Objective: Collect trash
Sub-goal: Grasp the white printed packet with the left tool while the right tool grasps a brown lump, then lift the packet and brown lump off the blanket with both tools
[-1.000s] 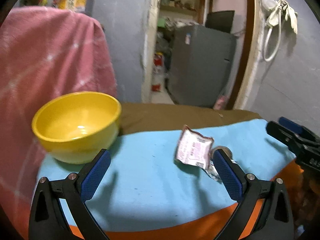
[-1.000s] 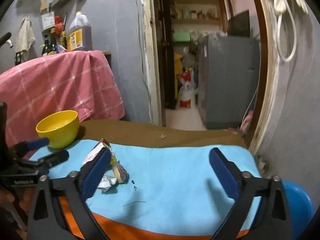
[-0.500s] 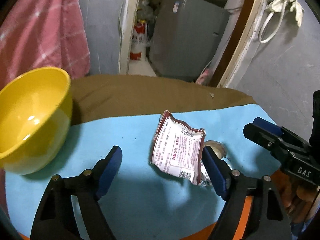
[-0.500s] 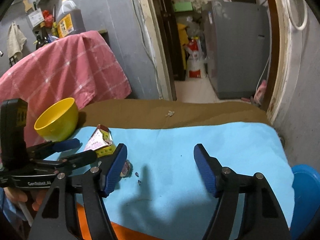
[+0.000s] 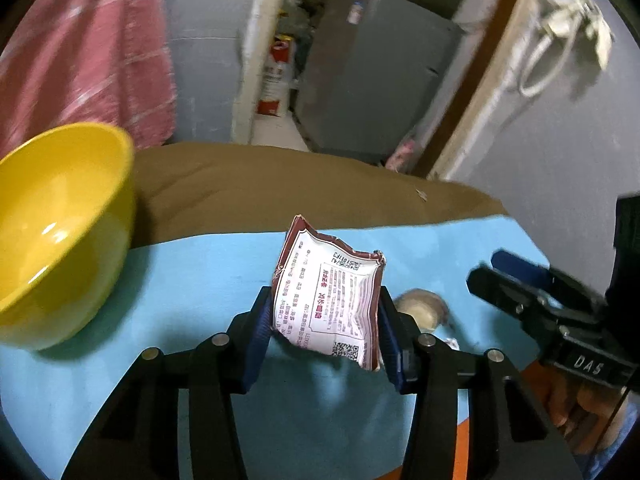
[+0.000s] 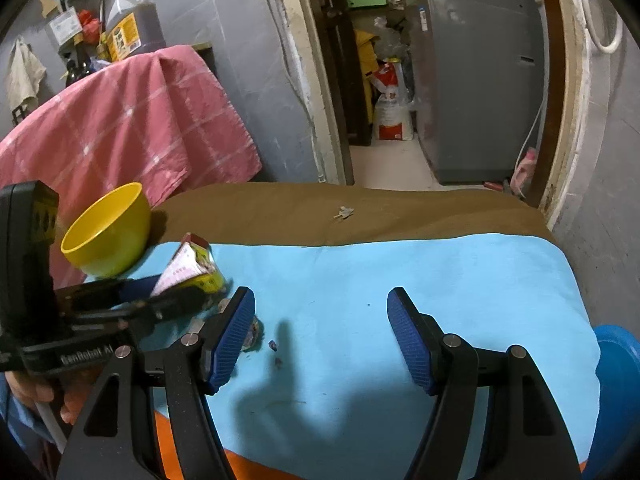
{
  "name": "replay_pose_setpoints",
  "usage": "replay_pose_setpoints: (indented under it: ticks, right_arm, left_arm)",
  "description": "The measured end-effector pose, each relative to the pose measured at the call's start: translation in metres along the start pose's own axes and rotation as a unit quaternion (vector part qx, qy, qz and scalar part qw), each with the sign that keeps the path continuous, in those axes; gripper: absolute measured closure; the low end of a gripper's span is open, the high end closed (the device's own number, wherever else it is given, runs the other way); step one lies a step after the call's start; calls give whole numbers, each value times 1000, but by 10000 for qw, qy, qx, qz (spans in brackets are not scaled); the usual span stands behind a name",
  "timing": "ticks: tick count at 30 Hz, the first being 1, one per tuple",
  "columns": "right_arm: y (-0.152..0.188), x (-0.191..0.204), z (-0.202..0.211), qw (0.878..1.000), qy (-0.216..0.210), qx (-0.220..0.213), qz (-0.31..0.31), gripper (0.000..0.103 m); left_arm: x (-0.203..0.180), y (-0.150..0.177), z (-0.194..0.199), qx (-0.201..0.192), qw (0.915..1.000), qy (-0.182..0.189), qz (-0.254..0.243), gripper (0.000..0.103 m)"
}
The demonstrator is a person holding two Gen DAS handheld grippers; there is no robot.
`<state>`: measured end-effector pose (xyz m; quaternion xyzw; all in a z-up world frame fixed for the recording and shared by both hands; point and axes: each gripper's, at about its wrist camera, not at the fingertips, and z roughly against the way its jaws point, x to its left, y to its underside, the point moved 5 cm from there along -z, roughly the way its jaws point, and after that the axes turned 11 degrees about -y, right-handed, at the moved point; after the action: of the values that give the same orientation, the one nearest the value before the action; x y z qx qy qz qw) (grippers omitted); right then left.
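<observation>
A torn white-and-maroon snack wrapper [image 5: 328,304] stands up from the blue cloth [image 5: 200,272] between the fingers of my left gripper [image 5: 325,310]. Its jaws are closing and both blue pads touch the wrapper's side edges. The right wrist view shows the same wrapper [image 6: 184,268] at the left gripper's tips [image 6: 160,300]. A brownish crumpled scrap [image 5: 422,304] and a bit of foil [image 5: 452,344] lie just right of the wrapper. My right gripper [image 6: 322,312] hangs open over bare blue cloth with nothing between its pads. Small crumbs [image 6: 274,346] lie near its left finger.
A yellow bowl [image 5: 60,232] sits at the cloth's left end, by a pink checked cloth [image 6: 132,128]. Behind is brown fabric [image 6: 360,212] with a small scrap [image 6: 344,212] on it. A blue container [image 6: 616,380] stands off the right edge. An open doorway lies beyond.
The left gripper has moved forward and down onto the wrapper and narrowed until its pads met the wrapper's edges. The right gripper tilted down, narrowed a little, then held still.
</observation>
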<state>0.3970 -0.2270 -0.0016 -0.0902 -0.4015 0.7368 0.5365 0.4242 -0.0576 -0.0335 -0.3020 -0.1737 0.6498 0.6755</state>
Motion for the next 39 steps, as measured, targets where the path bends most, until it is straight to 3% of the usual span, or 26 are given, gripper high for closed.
replay_pose_setpoints:
  ticks: [4,11,21,23,25,29,36,39]
  right_arm:
    - [1,4,-4,9999,-45,96,88,35]
    - [5,20,-16,9982,-71,366,477,35]
    - [17,36,-45,9895,45,1090,951,35]
    - [18,36,-45,9891,40,1108,974,42]
    - [19,38,-45,9885,18,1111,1024,59]
    - [22,47,-44,9855,-95,1147,1247,82]
    - [17,46,-35,9896,-9,832,1177,83]
    - [11,43,-22,9930,-5,464,1085,83]
  left_arm:
    - [16,6,10,-112,9993,-70,354,61]
    - [22,16,22,-237,9984,-354,376,62]
    - [24,15,20,-202,9980,-203,569,62]
    - [23,14,20,-205,9980,-195,573,62]
    - [23,14,21,-211,9980,-205,552,62]
    - [23,14,21,-238,9982,-191,524,62]
    - [24,15,25,-364,9979,-162,501,62]
    - [23,15,30,-497,9973,-210,493,62]
